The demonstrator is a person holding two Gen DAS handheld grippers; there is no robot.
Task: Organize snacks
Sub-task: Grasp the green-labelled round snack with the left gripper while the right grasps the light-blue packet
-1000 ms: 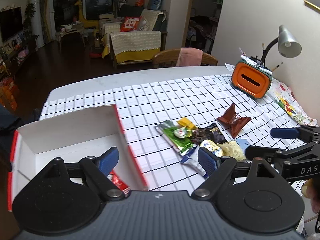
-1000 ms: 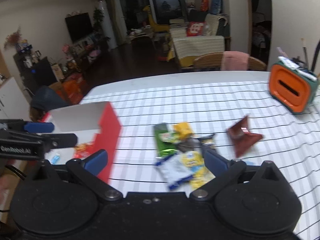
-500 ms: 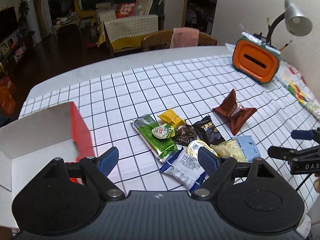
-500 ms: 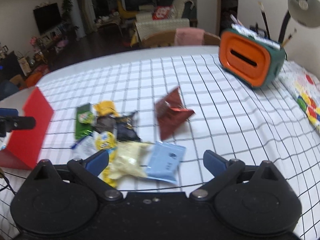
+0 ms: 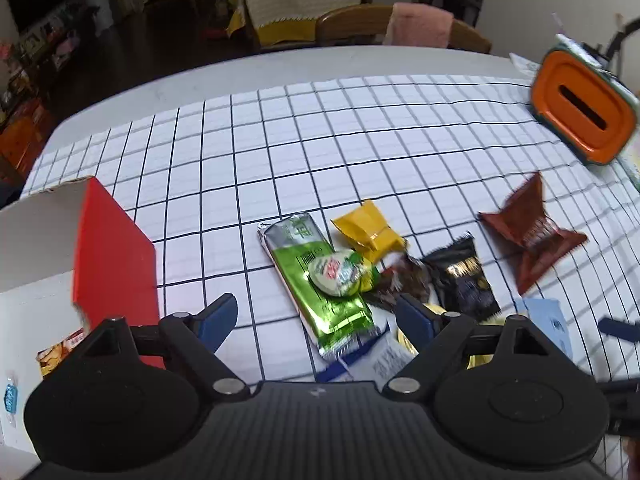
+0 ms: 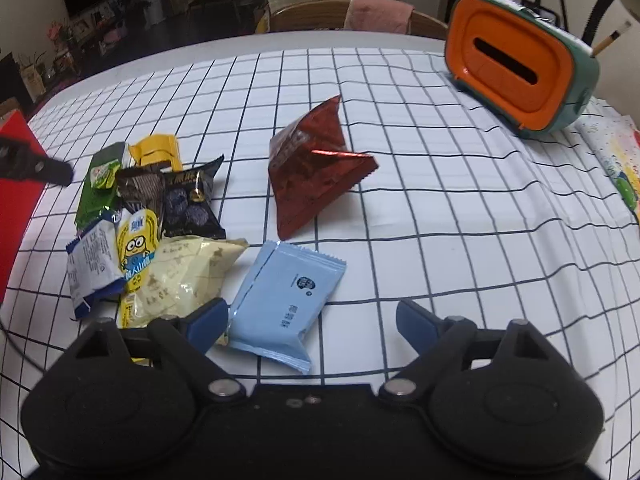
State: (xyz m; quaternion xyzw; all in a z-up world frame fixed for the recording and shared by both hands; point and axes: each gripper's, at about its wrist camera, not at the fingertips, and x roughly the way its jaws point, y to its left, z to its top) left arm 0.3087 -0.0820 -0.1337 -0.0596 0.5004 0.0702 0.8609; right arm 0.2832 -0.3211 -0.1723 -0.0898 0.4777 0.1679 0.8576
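Note:
A heap of snack packets lies on the checked tablecloth (image 5: 360, 140). My left gripper (image 5: 318, 318) hangs open over a long green packet (image 5: 316, 280) with a small round green one (image 5: 340, 274) on top; yellow (image 5: 368, 230) and black (image 5: 464, 280) packets lie beside it. My right gripper (image 6: 312, 320) is closing, its jaws still wide, with the near end of a light blue packet (image 6: 286, 300) between them and no pad pressing on it. A dark red pyramid packet (image 6: 316, 168) stands beyond. A pale yellow bag (image 6: 184, 276) lies left of the blue one.
A red and white box (image 5: 108, 248) stands open at the left, with a few snacks inside. An orange and green desk organiser (image 6: 516, 60) stands at the far right by a lamp. A wooden chair with a pink cloth (image 5: 420, 28) is behind the table.
Both grippers have dropped toward the table and swung right, away from the box. The left now hangs over the green packet, the right over the blue packet with its jaws narrower.

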